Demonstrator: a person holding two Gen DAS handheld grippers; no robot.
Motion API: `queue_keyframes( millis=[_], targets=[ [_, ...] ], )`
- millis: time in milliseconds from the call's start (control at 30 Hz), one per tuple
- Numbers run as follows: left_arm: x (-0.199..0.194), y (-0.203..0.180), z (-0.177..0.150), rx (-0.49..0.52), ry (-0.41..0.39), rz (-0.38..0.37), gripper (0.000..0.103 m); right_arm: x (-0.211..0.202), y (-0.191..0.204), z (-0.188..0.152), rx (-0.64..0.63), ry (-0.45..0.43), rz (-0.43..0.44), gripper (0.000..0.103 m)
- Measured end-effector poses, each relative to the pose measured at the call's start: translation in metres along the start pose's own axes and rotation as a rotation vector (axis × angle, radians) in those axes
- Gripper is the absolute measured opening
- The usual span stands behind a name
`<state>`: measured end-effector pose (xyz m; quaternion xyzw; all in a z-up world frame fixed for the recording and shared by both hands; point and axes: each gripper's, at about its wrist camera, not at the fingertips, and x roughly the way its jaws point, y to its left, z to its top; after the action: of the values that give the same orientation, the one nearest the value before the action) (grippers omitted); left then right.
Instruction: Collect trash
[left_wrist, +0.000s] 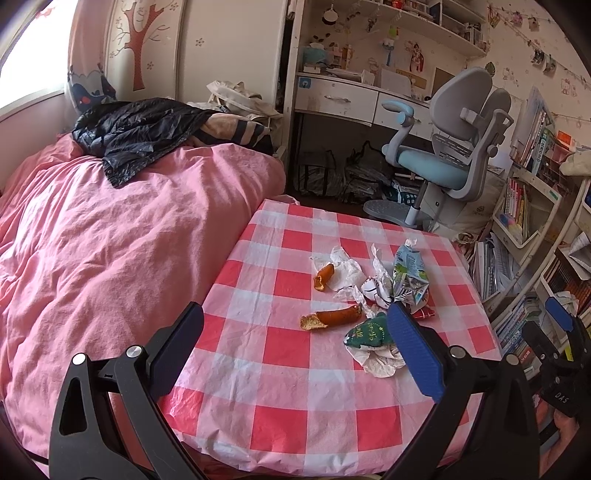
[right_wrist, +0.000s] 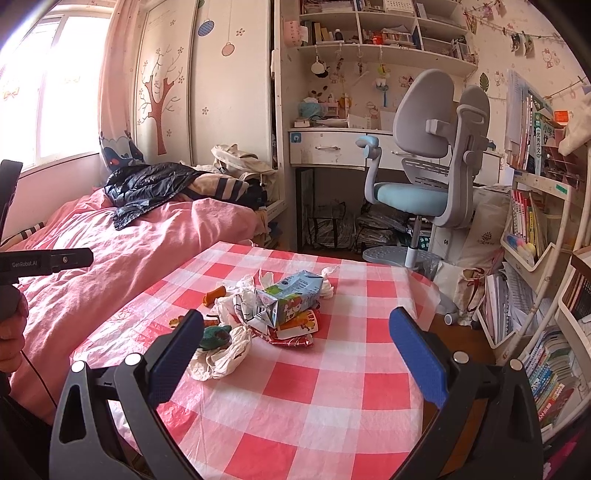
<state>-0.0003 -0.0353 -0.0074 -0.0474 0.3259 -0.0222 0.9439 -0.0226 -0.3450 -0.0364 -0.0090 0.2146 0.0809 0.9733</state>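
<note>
Already both grippers hung over the red-and-white checked tablecloth, jaws wide, nothing held: left gripper, right gripper. Trash sat mid-frame in a heap: crushed blue-and-white drink carton, crumpled white paper wads, green foil wrapper, flat red wrapper, two orange peel strips. All looked light, prob. soft w/ slippery foil; the carton's stiffer folded edge seemed the best grip, paper by its bunched ridge.

Left gripper with fingers spread wide above checkered counter; crushed milk carton, two orange peels, wrappers clustered beyond.
</note>
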Motion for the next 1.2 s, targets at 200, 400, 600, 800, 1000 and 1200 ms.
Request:
queue_keyframes(
  millis=[200, 400, 600, 800, 1000, 1200],
  targets=[
    [-0.0004, 0.0008, 0.0017, -0.007, 0.004, 0.004, 0.096, 0.0, 0.0041, 0.0026, -0.017, 0.004, 0.003, 0.097],
    [-0.0004, 0.001, 0.0016, -0.008, 0.005, 0.003, 0.096, 0.0004, 0.0044, 0.0029, -0.018, 0.004, 0.005, 0.097],
    [-0.0004, 0.001, 0.0016, -0.008, 0.004, 0.003, 0.096, 0.0015, 0.0046, 0.0032, -0.02, 0.008, 0.008, 0.097],
    [-0.0004, 0.0009, 0.0017, -0.007, 0.005, 0.003, 0.096, 0.0015, 0.0046, 0.0027, -0.019, 0.009, 0.008, 0.097],
    [-0.0004, 0.0008, 0.0019, -0.008, 0.004, 0.003, 0.096, 0.0016, 0.0046, 0.0027, -0.019, 0.008, 0.008, 0.097],
    [-0.0005, 0.0007, 0.0022, -0.007, 0.004, 0.004, 0.096, 0.0017, 0.0047, 0.0027, -0.018, 0.007, 0.009, 0.097]
  ],
)
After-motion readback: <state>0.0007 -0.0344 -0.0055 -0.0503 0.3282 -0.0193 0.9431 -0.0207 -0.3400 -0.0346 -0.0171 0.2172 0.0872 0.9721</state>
